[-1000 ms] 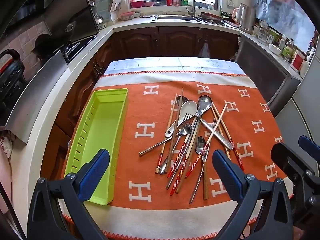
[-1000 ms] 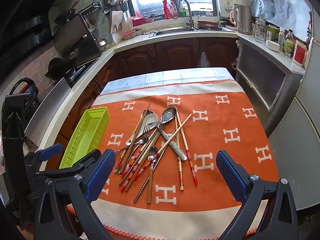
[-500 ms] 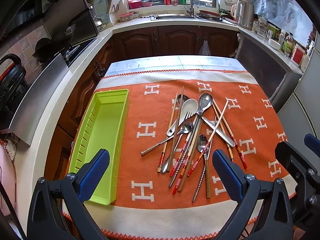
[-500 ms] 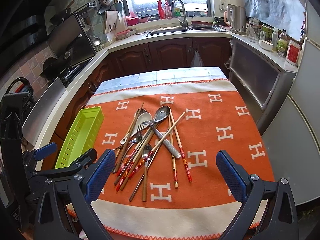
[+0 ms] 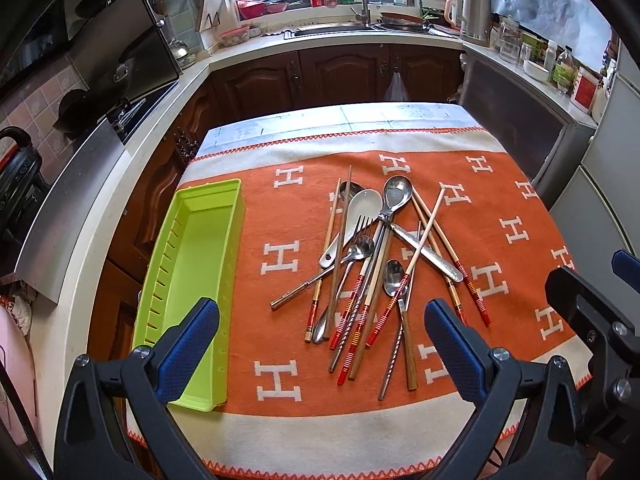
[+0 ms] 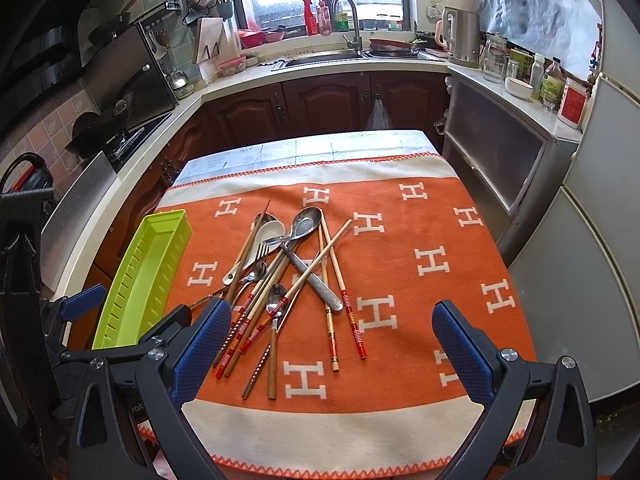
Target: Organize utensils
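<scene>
Utensils [image 5: 372, 272] are heaped crosswise mid-bench on the orange cloth [image 5: 500, 200], beside the empty green tray [image 5: 236, 216]; both tongs [image 5: 320, 344] [image 6: 328, 344] are held spread and empty, so a top-lying chopstick is best pinched first.

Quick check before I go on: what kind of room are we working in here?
Most likely a home kitchen: a sink with a faucet under the window, a stove on the left counter, an electric kettle, and dark wooden cabinets.
</scene>
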Available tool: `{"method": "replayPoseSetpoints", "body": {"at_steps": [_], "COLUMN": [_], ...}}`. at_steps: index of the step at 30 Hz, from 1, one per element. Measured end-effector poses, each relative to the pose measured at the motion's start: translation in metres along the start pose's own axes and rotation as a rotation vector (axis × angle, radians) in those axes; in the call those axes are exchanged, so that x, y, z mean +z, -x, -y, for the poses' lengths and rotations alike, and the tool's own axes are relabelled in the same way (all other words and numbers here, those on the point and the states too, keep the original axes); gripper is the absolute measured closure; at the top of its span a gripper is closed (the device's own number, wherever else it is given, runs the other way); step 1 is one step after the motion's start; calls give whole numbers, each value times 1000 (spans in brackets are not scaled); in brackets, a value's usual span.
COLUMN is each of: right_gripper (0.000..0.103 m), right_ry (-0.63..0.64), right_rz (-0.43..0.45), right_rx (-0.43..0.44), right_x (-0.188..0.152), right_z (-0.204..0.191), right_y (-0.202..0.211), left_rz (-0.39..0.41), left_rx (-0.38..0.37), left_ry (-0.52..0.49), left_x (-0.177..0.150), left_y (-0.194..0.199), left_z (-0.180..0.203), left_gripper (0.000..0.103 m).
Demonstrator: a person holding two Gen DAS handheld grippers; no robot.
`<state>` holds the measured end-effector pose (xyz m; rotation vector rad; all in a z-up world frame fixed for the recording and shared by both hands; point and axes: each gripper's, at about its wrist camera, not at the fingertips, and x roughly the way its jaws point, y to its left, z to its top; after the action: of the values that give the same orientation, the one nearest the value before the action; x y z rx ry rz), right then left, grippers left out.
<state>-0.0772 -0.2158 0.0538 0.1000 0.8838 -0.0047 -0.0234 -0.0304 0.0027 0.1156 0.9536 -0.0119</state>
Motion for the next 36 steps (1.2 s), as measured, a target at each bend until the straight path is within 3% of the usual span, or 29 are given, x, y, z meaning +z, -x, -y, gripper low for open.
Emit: {"method": "replayPoseSetpoints", "body": {"at_steps": [15,22,28,36], "right_gripper": [1,2,19,23], "right_ry": [-17,8,86,47], "right_rz": [1,18,11,-5], "right_rx": [-7,-22,-31,10], "right_x": [0,11,34,68], "right_z": [5,13,19,33], "right_y": [-2,-3,-10,-40], "left_rz": [-8,63,-15,-88], "left_rx": [-25,-65,-96,-71], "left_ry": [33,55,70,-7], "left_x": [3,23,50,73], "left_y": [-4,-4,-24,-81], "left_z": [-6,-29,-46,-36], "left_gripper": [1,1,1,2]}}
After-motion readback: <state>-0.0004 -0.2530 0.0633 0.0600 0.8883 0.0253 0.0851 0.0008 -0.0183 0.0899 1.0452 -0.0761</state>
